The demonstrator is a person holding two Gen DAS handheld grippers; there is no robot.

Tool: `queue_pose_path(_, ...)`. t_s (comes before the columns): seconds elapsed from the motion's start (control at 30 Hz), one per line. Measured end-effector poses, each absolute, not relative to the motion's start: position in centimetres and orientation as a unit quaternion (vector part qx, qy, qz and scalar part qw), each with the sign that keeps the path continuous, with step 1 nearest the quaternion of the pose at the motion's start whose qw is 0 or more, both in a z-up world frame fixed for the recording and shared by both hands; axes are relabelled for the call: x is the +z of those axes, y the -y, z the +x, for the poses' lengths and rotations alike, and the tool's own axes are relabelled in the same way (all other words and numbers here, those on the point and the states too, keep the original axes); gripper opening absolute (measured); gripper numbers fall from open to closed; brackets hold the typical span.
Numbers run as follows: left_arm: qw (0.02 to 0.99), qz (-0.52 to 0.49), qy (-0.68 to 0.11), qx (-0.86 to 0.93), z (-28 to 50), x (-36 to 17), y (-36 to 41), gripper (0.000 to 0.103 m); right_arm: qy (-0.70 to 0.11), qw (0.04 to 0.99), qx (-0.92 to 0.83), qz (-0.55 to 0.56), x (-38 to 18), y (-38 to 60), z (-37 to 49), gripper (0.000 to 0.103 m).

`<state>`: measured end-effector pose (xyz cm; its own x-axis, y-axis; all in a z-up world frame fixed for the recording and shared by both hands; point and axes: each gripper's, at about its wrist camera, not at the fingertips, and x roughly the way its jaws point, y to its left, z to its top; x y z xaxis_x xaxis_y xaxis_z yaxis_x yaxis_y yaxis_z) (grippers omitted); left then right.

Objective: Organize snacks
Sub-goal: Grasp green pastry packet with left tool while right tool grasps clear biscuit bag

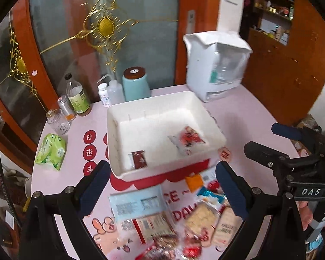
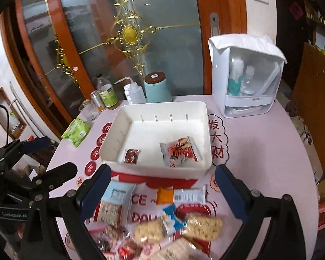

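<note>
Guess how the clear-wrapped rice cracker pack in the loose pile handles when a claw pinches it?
The rice cracker pack is probably light, since it looks puffed and airy. Its glossy clear wrap may slip between pads. The contents look brittle, so a hard pinch could crush them. It overlaps the blue packet, which may drag along.

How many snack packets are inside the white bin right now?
2. A small dark red packet lies near the front left of the white bin, and a larger red and white packet lies front right. Nothing seems hidden.
</note>
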<state>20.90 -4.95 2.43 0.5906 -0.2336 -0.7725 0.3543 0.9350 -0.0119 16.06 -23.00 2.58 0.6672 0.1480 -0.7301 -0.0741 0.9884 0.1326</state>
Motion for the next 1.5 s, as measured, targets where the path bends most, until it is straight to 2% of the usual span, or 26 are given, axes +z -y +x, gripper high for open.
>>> queue_pose_path(0.2, 0.887, 0.071, -0.419, -0.181, 15.1, 4.6, 5.4, 0.097, -0.389, 0.918, 0.071, 0.005, 4.4, 23.7, 10.0, 0.097)
queue_pose_path(0.43, 0.881, 0.071, -0.428, -0.188, 9.2, 4.5, 5.7, 0.097, -0.374, 0.924, 0.080, -0.009, 4.5, 25.1, 4.4, 0.097)
queue_pose_path(0.77, 0.902, 0.053, -0.402, -0.145, 3.9, 2.5, 5.7, 0.097, -0.363, 0.928, 0.074, -0.027, 1.5, 26.6, 0.2, 0.097)
queue_pose_path(0.9, 0.899, 0.028, -0.422, -0.111, 2.8, -0.2, 5.5, 0.097, -0.382, 0.920, 0.078, -0.029, -1.2, 27.0, -0.4, 0.097)
queue_pose_path(1.1, 0.882, 0.021, -0.469, -0.050, 1.5, -6.5, 5.2, 0.097, -0.460, 0.886, 0.053, 0.014, -6.7, 28.9, 0.8, 0.097)
queue_pose_path(1.3, 0.845, 0.025, -0.534, -0.021, 0.5, -12.4, 5.3, 0.097, -0.524, 0.848, 0.047, 0.067, -11.6, 30.4, 1.7, 0.097)
queue_pose_path(1.5, 0.821, 0.008, -0.571, -0.022, 0.4, -16.2, 5.5, 0.097, -0.581, 0.801, 0.031, 0.140, -15.8, 30.7, 3.2, 0.097)
